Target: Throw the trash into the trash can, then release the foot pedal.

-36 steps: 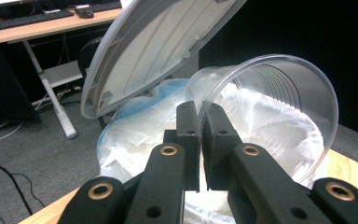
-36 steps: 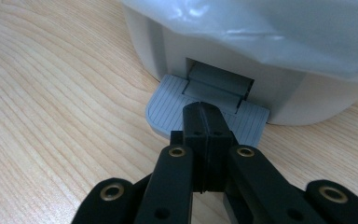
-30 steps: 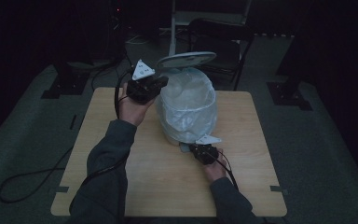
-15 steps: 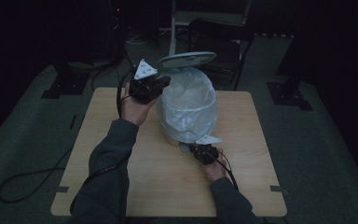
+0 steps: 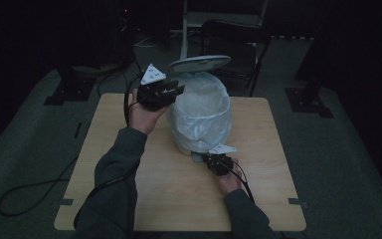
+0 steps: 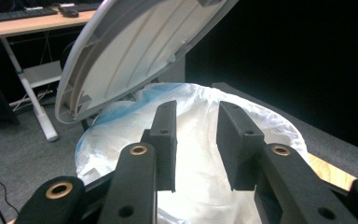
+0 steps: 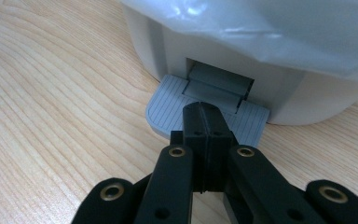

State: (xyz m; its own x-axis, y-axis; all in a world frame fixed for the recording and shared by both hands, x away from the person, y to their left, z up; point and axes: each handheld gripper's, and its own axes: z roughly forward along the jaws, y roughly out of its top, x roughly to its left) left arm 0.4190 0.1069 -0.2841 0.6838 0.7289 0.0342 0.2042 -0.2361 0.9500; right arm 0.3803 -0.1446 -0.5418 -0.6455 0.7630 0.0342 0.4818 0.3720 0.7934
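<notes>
Right gripper (image 7: 204, 122), jaws fully closed and empty, is pressing the bin (image 5: 199, 134)'s pedal (image 7: 168, 105) to keep the lid (image 6: 135, 51) raised, while left gripper (image 6: 196, 140) (jaws having just been opening, nothing between them) is hovering over the bin's liner bag (image 6: 191, 112).

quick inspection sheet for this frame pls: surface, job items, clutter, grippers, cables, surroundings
Surface: wooden table, bare around the bin.
Job's things: pedal bin lined with a white bag; lid raised; grey pedal at its base.
Clutter: nothing seen.
Grippers: left gripper at the bin's rim, jaws have just been opening, nothing between them. Right gripper shut, tips down on the pedal.
Cables: one trails from the left gripper along the sleeve; another cable loops on the floor at the left.
Surroundings: dark room, grey floor, folding chair behind the table, desk with keyboard in the left gripper view.
</notes>
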